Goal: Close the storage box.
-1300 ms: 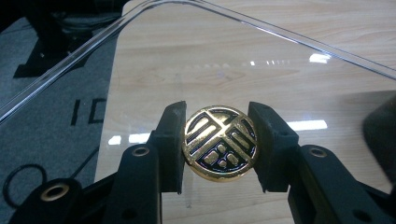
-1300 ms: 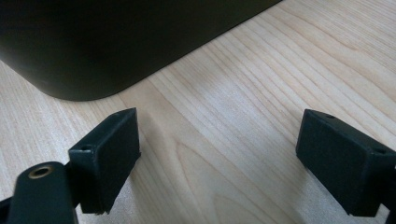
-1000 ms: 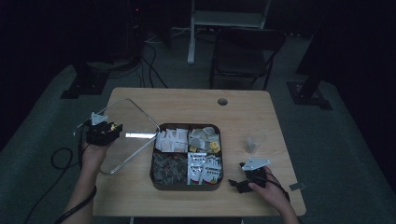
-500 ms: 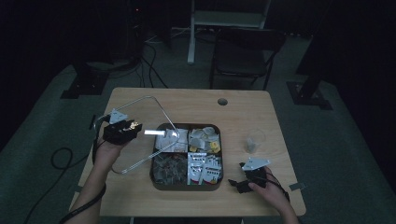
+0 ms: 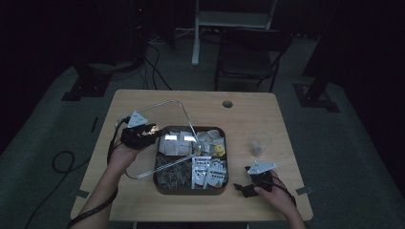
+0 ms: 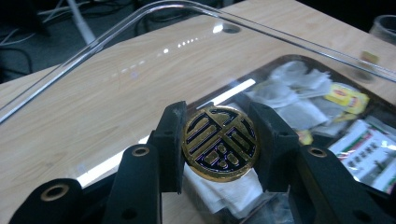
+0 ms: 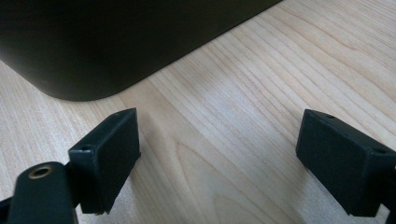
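At the left of the pale wooden tabletop (image 5: 143,200), the left gripper (image 5: 145,136) has its jaws clamped on the round gold knob with a dark openwork emblem (image 6: 220,142), one pad pressed to each side of it. That knob belongs to the clear rounded-rectangle lid (image 5: 157,138), which hangs tilted, its near edge over the left half of the dark rounded box (image 5: 165,188) and its far edge raised above the bare wood behind. Beneath it, the box's compartments hold white paper tea sachets (image 5: 174,143) and yellow-tagged tea bags (image 5: 215,143). Farther right a small clear plastic cup (image 5: 260,144) stands apart from the box. At the near right corner, the right gripper (image 7: 217,163) rests low on the tabletop, its jaws spread wide with nothing between them, just beside the box's corner.
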`<control>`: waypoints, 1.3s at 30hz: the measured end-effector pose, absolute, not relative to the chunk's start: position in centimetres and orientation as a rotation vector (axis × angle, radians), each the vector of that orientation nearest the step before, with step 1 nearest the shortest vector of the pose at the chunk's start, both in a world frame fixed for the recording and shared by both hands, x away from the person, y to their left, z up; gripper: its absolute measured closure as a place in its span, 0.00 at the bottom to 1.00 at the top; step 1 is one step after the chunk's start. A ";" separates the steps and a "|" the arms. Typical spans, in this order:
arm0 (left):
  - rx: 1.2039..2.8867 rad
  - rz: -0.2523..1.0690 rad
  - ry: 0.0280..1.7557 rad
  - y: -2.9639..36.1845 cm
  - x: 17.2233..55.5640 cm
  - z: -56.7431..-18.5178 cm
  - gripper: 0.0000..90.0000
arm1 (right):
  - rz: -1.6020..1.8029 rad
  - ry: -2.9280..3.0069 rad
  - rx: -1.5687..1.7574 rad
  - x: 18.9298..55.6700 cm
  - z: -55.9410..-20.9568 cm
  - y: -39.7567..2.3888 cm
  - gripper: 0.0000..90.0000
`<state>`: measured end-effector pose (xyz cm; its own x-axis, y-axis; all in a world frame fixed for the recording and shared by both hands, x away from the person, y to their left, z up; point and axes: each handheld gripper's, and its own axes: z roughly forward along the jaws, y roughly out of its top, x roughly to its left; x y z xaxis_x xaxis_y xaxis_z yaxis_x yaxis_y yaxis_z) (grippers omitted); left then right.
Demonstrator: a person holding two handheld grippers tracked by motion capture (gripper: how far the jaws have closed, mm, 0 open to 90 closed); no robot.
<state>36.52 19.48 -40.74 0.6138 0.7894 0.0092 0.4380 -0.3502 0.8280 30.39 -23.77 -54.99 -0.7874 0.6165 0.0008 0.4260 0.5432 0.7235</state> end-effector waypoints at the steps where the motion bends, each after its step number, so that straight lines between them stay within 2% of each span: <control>1: 1.992 0.526 0.968 19.5 36.5 -40.7 0.67 | 1.082 2.528 0.872 30.4 -55.0 -23.8 0.15; 4: 2.010 0.510 0.913 17.7 36.3 -40.5 0.67 | 1.082 2.528 0.872 30.4 -55.0 -23.8 0.15; 19: 2.073 0.426 0.766 13.8 36.0 -40.9 0.67 | 1.083 2.528 0.870 30.4 -55.0 -23.8 0.15; 39: 2.165 0.308 0.685 11.2 36.9 -44.5 0.67 | 1.083 2.528 0.871 30.4 -55.0 -23.8 0.15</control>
<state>36.93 11.22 -44.46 0.8215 0.5700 -0.0135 0.3679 -0.5119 0.7763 30.39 -23.77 -54.99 -0.7879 0.6158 0.0005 0.4253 0.5436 0.7236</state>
